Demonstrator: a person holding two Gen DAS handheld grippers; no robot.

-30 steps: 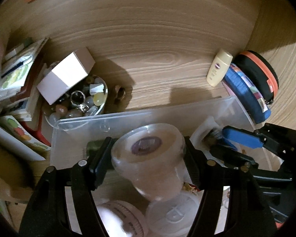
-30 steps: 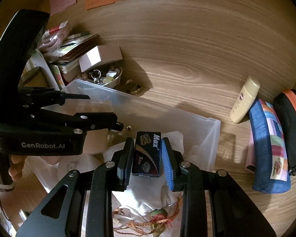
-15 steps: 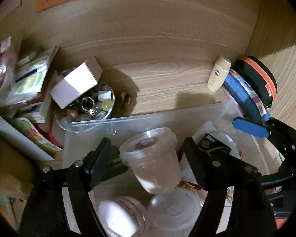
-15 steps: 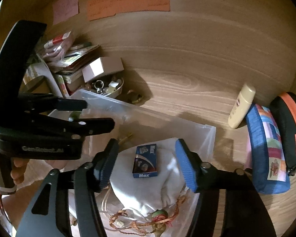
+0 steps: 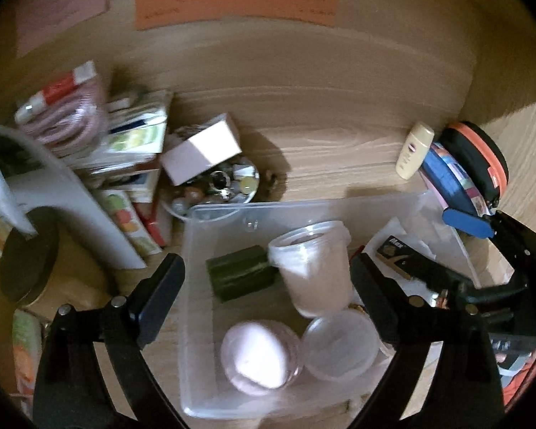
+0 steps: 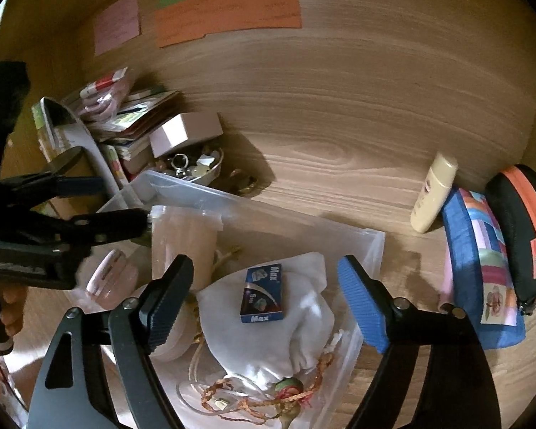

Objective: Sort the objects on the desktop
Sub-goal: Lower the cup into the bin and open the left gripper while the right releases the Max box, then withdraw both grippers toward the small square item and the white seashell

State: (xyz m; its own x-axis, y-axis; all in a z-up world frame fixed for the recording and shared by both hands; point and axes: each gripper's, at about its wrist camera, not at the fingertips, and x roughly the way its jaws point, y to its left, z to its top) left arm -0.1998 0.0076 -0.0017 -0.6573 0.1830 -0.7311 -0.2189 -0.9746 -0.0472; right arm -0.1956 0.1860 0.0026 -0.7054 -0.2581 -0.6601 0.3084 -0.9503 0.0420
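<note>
A clear plastic bin [image 5: 196, 286] sits on the wooden desk. In it lie a frosted tub [image 5: 314, 268], a dark green box [image 5: 241, 277], a pink-lidded jar [image 5: 257, 357] and a clear round lid [image 5: 339, 345]. My left gripper [image 5: 268, 286] is open and empty above them. In the right wrist view the blue Max staple box [image 6: 262, 295] lies on a white cloth pouch [image 6: 275, 336] in the bin [image 6: 368, 246]. My right gripper [image 6: 264, 293] is open above it, empty.
A cream bottle [image 6: 434, 193], a blue patchwork pouch [image 6: 482, 268] and a black-orange case [image 6: 525, 228] lie at the right. A dish of trinkets [image 5: 218, 186] with a white box [image 5: 200, 148] and stacked books [image 5: 132, 150] stand at the left. Sticky notes [image 6: 228, 10] are on the back wall.
Both grippers opened and pulled back. The left let the frosted tub drop into the bin; the right let the Max staple box drop onto the white pouch.
</note>
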